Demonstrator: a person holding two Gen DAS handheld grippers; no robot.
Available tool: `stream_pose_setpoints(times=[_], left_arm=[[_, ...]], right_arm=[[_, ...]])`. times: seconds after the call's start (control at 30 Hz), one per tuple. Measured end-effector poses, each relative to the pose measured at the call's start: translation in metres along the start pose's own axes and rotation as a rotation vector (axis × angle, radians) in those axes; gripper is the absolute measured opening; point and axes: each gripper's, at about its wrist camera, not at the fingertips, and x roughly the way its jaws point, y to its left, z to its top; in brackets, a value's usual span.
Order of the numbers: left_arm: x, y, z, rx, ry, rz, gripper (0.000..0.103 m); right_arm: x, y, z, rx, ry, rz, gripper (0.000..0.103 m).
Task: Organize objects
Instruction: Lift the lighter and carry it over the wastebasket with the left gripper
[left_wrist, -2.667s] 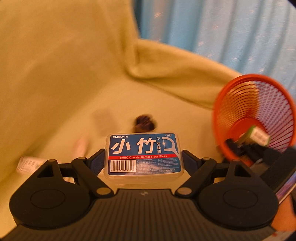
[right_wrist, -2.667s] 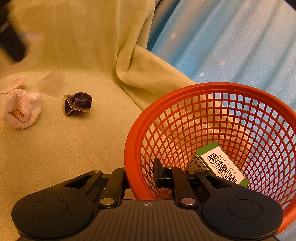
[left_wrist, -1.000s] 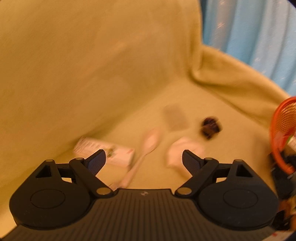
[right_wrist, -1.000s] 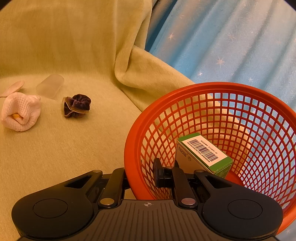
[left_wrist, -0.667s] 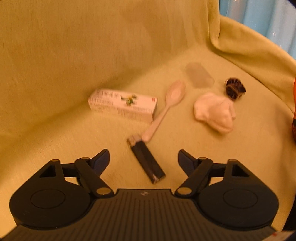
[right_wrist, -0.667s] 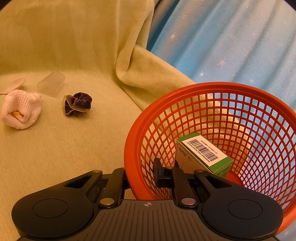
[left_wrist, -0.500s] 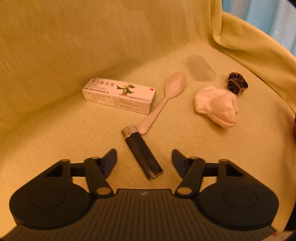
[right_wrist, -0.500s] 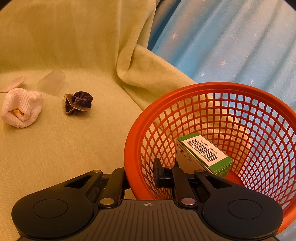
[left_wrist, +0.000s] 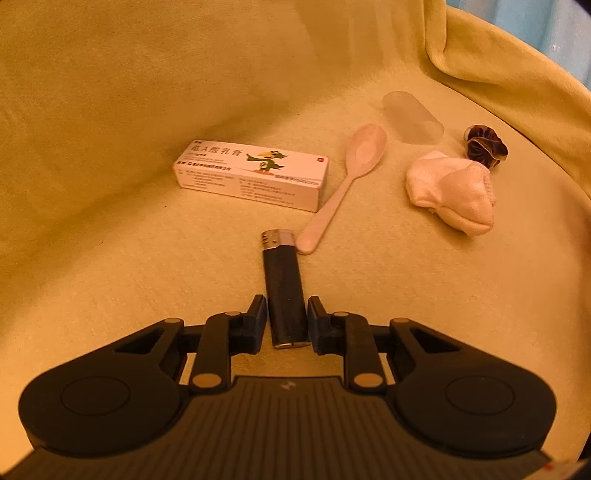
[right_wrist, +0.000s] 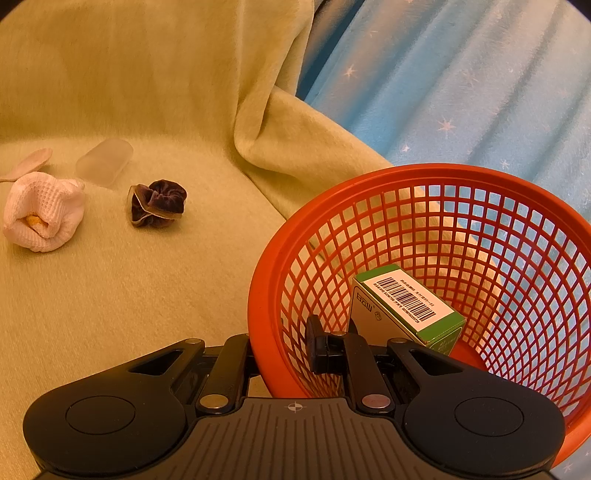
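The left gripper, which had dropped from open air, was closing on the lighter lying between its jaws, so another basket load was starting, right gripper clamped on the rim.

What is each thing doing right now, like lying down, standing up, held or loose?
Lighter: lying flat, between the closing jaws of the left gripper.
Ointment box: lying on its side, loose.
Spoon: lying bowl up, loose.
Sock: bundled up, loose.
Scrunchie: crumpled, loose.
Basket: tilted, rim clamped by the right gripper.
Green box: leaning inside the basket.
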Motion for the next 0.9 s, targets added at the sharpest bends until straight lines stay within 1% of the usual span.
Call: stream_pose_setpoints(times=[0.3,0.33,0.43,0.67,0.9], left_arm=[[0.006,-0.003,0.005,0.008,-0.007,0.021,0.02],[0.006,-0.003,0.005,0.009,-0.006,0.021,0.018],[0.002,-0.002,0.006,0.004,-0.005,0.016,0.018],[-0.019,-0.006,0.009,0.013,-0.034,-0.004,0.017],[-0.043,-0.014,0.024,0.026,-0.083,-0.036,0.017]], right_arm=[[0.0,0.0,0.0,0.001,0.0,0.0,0.009],[0.0,0.001,0.0,0.001,0.0,0.0,0.009],[0.0,0.001,0.0,0.001,0.0,0.0,0.009],[0.0,0.001,0.001,0.003,0.0,0.001,0.009],[0.001,0.001,0.001,0.005,-0.001,0.002,0.009]])
